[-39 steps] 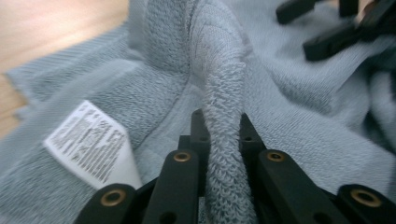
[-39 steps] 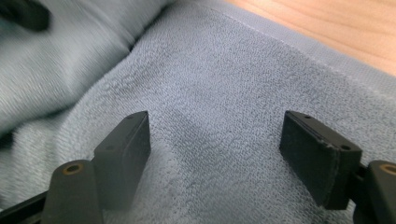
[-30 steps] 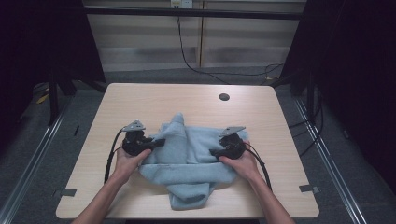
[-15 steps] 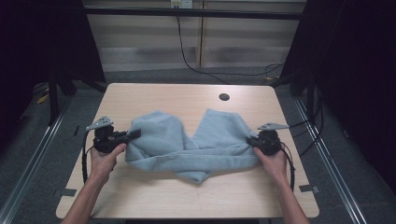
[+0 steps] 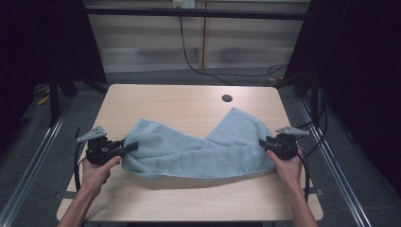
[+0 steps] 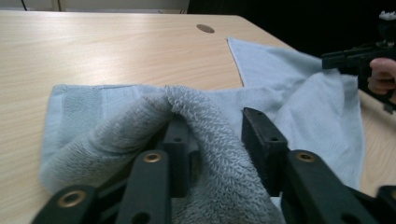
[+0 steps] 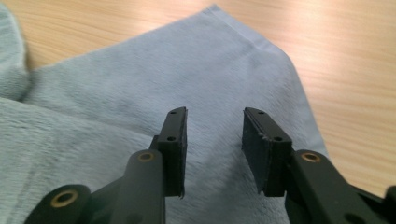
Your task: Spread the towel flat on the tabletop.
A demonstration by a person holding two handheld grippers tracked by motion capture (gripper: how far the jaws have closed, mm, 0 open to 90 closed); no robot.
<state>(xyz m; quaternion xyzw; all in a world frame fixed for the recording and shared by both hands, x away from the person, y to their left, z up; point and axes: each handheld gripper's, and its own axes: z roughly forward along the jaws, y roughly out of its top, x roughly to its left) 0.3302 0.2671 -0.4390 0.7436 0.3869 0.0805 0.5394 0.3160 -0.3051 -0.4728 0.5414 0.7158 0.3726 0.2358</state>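
Pale blue terry-cloth towel (image 5: 198, 149) stretched on the light wooden rectangular table (image 5: 179, 101), long axis running straight from the black two-jaw left gripper (image 5: 126, 147) across to the black two-jaw right gripper (image 5: 263, 143). Sagging in a shallow V along the far edge, one corner peaking on the far side of the left gripper's tips, a taller corner peaking just ahead of the right gripper, pointing toward the small dark round hole (image 5: 227, 98) in the tabletop. Near edge rolled into a thick fold, casting a shadow on the wood below.

Left hand (image 5: 97, 172) wrapped round the left gripper's grip, forearm coming up from the near table edge, jaws levelled and aimed along the towel toward the other gripper. Jaws just opened and now standing apart, a bunched ridge of towel (image 6: 205, 140) draped between them and over the inner jaw, the other pad clear of the cloth.

Right hand (image 5: 288, 165) behind the right gripper, forearm angled in from the near edge, jaws pointed back across the towel toward the left one. Jaws likewise just opened, standing apart above flat towel (image 7: 140, 84), pads not pressing anything, hemmed corner lying just beyond the tips, bare wood off to the outer side
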